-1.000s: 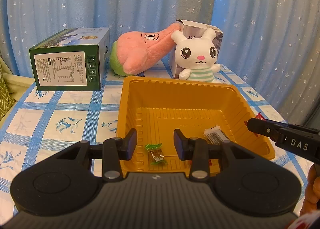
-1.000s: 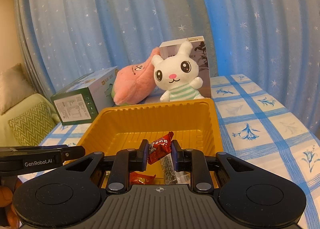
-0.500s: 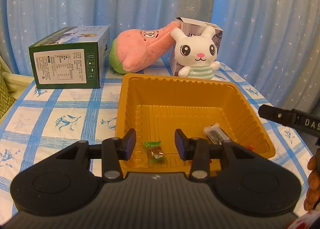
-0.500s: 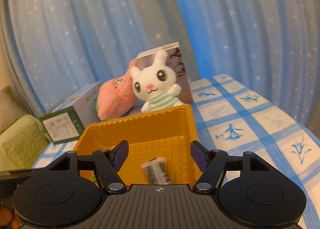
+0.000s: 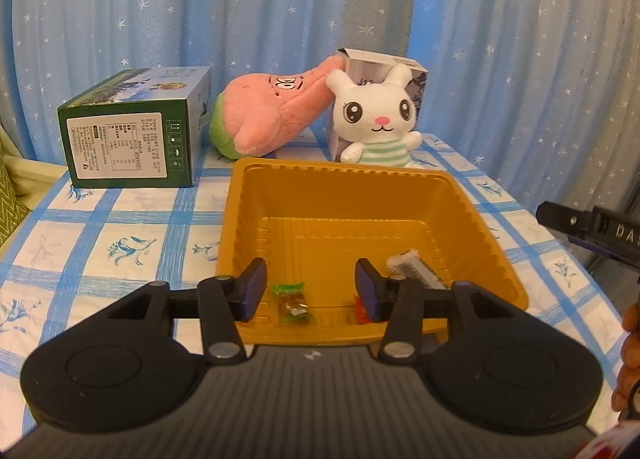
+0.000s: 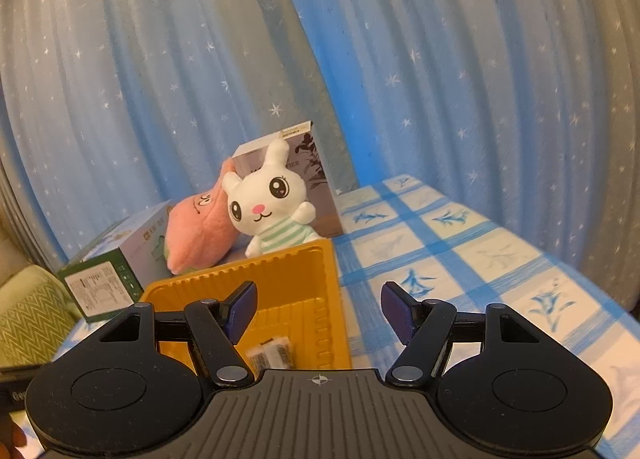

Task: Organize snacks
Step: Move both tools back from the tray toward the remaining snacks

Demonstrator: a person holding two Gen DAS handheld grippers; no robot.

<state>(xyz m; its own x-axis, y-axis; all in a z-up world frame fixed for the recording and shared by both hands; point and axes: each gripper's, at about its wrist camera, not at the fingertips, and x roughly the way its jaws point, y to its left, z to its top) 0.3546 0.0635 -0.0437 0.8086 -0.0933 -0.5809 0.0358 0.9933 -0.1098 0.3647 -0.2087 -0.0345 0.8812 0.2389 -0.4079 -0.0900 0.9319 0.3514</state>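
An orange plastic tray sits on the checked tablecloth. In it lie a green-wrapped candy, a black-and-white snack pack and a red-wrapped candy partly hidden behind my left finger. My left gripper is open and empty over the tray's near edge. My right gripper is open and empty above the tray's right rim; the snack pack shows below it. The right gripper's tip shows at the right of the left wrist view.
A green box, a pink plush, a white rabbit plush and a grey box stand behind the tray. A star-patterned blue curtain hangs behind. A green cushion lies at the left.
My right gripper opened and let go of the red-wrapped candy, which now lies in the tray. It then rose and swung right. The left gripper stayed open over the tray.
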